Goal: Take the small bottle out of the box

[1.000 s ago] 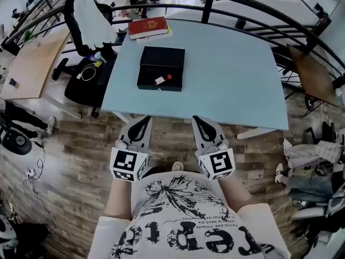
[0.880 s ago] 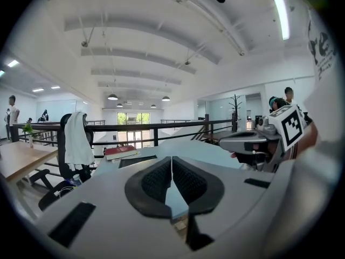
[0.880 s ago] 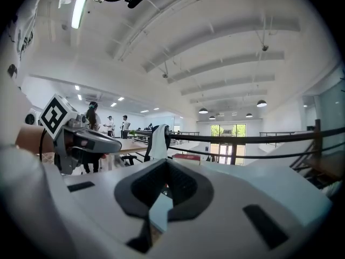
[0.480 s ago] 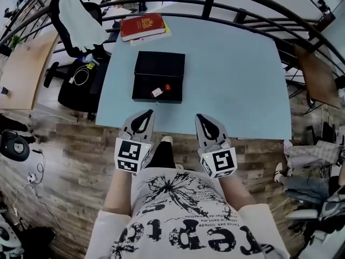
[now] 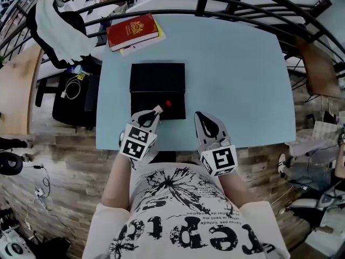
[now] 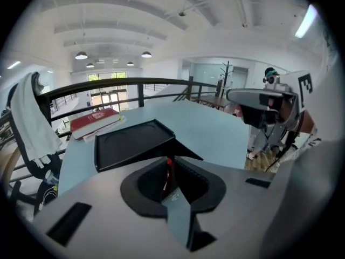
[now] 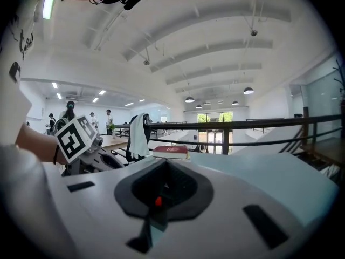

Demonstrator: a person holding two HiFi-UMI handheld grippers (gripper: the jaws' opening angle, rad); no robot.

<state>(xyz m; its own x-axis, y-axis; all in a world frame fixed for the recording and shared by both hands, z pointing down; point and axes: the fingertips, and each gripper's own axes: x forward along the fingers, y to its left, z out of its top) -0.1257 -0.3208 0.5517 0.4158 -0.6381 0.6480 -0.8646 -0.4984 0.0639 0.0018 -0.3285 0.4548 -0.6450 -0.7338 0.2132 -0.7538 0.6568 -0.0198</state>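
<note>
Open black box (image 5: 157, 79) holds the small bottle (image 5: 163, 107), lying flat. My left gripper (image 5: 151, 115) jaws, nearly together, are opening just before it; my right gripper (image 5: 198, 116) jaws are together, empty.

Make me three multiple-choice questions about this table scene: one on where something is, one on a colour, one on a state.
1. Where on the table does the red book lie?
A. its far left corner
B. its near right corner
C. its middle

2. What colour is the cap of the small bottle?
A. blue
B. red
C. green

3. How is the black box?
A. shut
B. open, lid swung back
C. upside down

Answers:
1 A: in the head view the book sits at the far left corner, by the railing.
2 B: a red cap shows at the bottle's end.
3 B: the lid lies back behind the base, and the bottle shows inside.
</note>
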